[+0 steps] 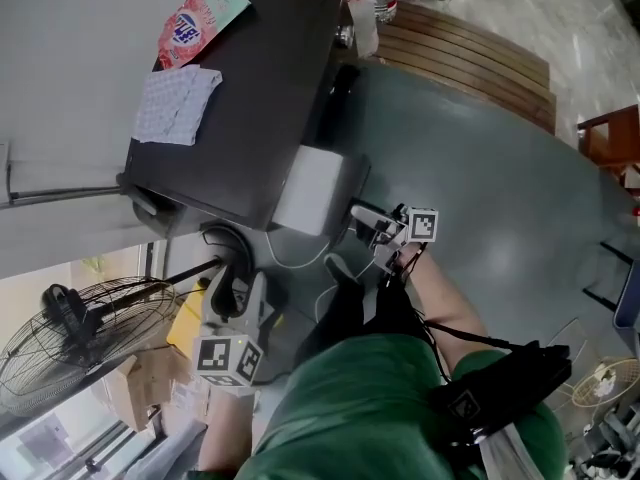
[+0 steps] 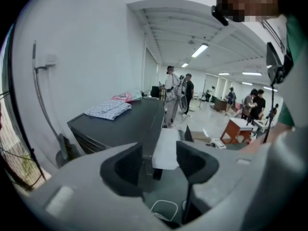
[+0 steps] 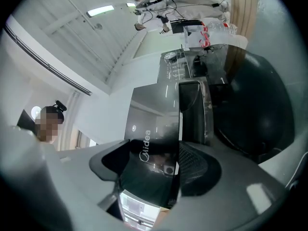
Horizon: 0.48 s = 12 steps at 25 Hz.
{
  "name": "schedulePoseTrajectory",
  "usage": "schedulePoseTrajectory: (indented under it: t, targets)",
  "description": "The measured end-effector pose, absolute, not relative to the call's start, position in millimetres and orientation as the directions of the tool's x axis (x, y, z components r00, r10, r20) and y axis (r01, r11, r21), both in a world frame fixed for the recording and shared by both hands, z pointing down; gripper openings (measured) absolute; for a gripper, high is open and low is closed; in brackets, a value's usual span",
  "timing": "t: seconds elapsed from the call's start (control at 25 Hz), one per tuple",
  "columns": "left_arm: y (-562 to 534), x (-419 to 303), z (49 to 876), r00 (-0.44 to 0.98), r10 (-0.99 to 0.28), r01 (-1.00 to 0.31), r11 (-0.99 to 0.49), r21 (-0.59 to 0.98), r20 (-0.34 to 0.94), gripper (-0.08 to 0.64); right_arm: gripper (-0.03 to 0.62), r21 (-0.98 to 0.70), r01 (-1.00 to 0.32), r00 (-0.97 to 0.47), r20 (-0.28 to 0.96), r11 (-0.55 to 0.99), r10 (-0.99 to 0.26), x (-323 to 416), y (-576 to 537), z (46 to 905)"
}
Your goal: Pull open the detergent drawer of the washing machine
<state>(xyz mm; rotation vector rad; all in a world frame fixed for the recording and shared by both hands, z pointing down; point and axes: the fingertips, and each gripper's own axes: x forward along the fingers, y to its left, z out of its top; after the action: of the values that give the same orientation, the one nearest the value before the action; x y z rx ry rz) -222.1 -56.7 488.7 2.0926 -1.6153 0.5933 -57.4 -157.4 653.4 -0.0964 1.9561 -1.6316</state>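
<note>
Head view: your detergent drawer [image 1: 312, 190] stands pulled out from the washing machine [image 1: 240, 98] front, its pale tray exposed. Your right gripper [image 1: 365, 218] clamps its glossy dark front panel; your left gripper [image 1: 232, 280] gapes, empty.

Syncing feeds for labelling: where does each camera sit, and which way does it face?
Head view: on the person's head, looking down on the washing machine; green shirt, left hand-held gripper and right hand-held gripper show.
Left gripper view: on that gripper, facing the machine's corner; open jaws show.
Right gripper view: on that gripper, facing the machine's front; jaws around the detergent drawer.
Head and left views share the checked cloth.
</note>
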Motion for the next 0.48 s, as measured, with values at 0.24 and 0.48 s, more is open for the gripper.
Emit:
schedulePoseTrajectory:
  t: [0.24,0.48]
  targets:
    - [-54.6,-200.0,481.3,0.263,-0.786,-0.961,-0.263,0.083,0.56,0.218,0.295,-0.92,0.3,-0.821,-0.384,0.253,-0.422,-32.6,-145.5,650.3]
    - [-51.0,-186.0,478.0,0.267,-0.785,-0.96,-0.269,0.08,0.559,0.218,0.295,-0.923,0.298,-0.82,-0.378,0.243,-0.43,-8.8,-137.3,651.5]
